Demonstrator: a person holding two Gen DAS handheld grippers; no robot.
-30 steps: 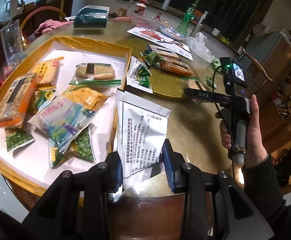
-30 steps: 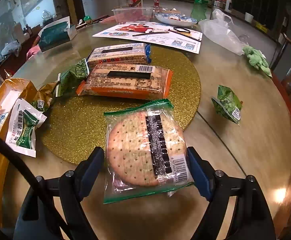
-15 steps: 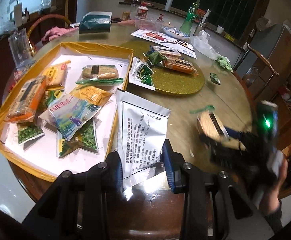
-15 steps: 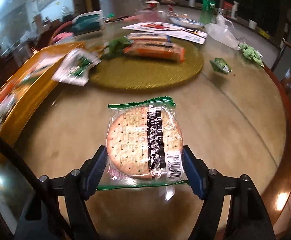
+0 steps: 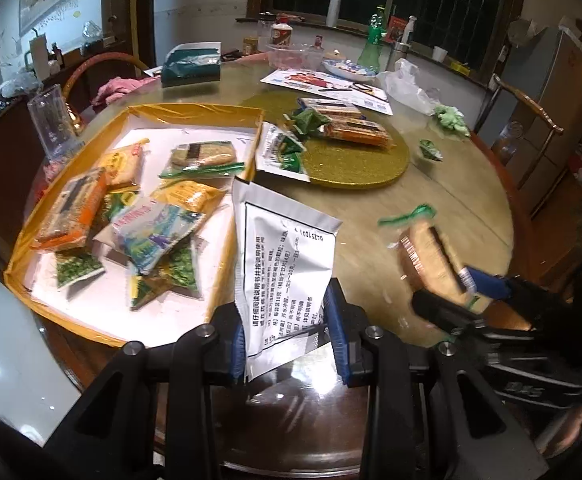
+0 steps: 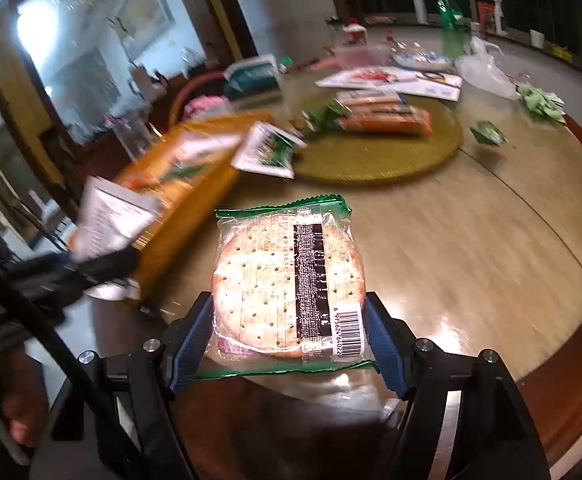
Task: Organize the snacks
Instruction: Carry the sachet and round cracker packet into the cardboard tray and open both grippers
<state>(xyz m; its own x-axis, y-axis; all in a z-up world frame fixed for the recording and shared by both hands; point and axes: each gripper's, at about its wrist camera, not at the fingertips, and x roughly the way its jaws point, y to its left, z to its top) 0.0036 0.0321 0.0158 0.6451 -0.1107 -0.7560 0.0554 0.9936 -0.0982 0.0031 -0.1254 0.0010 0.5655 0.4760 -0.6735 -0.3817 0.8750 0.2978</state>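
Observation:
My left gripper (image 5: pixel 287 344) is shut on a white printed sachet (image 5: pixel 287 264), held upright above the table's near edge, just right of the yellow tray (image 5: pixel 195 112), which holds several snack packs. My right gripper (image 6: pixel 289 344) is shut on a round cracker pack (image 6: pixel 287 280) with green edges, held above the near table edge. That pack (image 5: pixel 431 260) and the right gripper (image 5: pixel 463 300) also show blurred at the right of the left wrist view. The tray (image 6: pixel 195 184) and the sachet (image 6: pixel 111 220) show blurred at the left of the right wrist view.
A gold round mat (image 5: pixel 355 160) at mid table carries two long biscuit packs (image 5: pixel 355 130) and a green packet (image 5: pixel 307 120). A white-green sachet (image 5: pixel 283 152) leans on the tray's right wall. A small green packet (image 5: pixel 431 150), leaflets, bottles and a plastic bag lie beyond.
My right gripper has carried the cracker pack off the gold mat, back toward the near table edge and left toward the tray. My left gripper has drawn back slightly with the sachet.

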